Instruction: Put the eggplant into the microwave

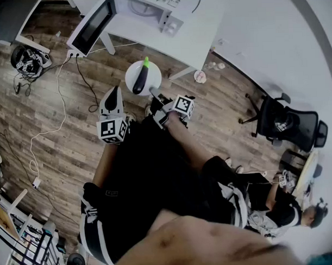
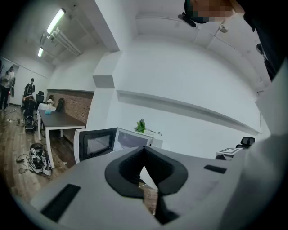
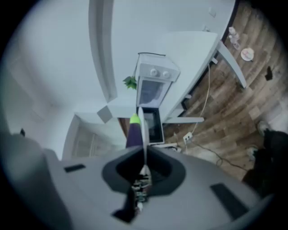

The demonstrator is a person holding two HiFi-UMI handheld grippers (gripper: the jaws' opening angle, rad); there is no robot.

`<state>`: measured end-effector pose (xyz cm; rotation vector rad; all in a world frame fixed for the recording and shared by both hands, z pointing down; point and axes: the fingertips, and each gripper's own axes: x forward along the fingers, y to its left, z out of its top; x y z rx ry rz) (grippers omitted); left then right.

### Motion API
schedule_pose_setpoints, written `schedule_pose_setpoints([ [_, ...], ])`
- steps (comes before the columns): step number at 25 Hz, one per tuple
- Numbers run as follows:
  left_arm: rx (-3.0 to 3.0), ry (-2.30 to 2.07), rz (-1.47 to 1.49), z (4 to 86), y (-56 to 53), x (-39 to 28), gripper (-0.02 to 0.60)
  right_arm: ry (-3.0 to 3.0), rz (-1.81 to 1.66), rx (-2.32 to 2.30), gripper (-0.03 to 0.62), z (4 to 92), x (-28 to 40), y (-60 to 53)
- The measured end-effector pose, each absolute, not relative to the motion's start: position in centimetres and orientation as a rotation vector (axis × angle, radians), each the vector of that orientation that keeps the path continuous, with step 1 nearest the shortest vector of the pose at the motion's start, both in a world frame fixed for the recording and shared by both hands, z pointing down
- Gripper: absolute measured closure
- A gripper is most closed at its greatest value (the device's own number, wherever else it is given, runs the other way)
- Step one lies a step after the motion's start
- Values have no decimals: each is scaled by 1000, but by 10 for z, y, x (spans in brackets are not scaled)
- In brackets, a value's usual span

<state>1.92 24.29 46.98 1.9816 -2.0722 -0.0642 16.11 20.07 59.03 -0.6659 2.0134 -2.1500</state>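
A dark purple eggplant [image 1: 141, 80] with a green stem lies on a round white plate [image 1: 132, 74], carried in the air above the wooden floor. My right gripper [image 1: 153, 92] is shut on the plate's near rim. In the right gripper view the plate [image 3: 142, 130] shows edge-on between the jaws, with the eggplant [image 3: 133, 133] to its left. The white microwave [image 1: 151, 7] stands on the white table [image 1: 200, 30] ahead, its door [image 1: 91, 24] swung open to the left. My left gripper [image 1: 114, 90] hovers to the left of the plate, shut and empty, pointing at the microwave [image 2: 130, 140].
Cables [image 1: 46, 130] and a power strip [image 1: 73, 52] lie on the floor at left, near some gear [image 1: 26, 59]. A small dish [image 1: 200, 76] sits by a table leg. An office chair [image 1: 288, 125] and a seated person [image 1: 277, 204] are at right.
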Motion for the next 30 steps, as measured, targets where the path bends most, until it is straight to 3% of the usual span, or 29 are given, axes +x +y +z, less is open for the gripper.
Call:
schedule_pose_setpoints([
  [30, 1956, -2106, -67, 469, 241, 35, 549, 1999, -2184, -614, 554, 585, 170, 196],
])
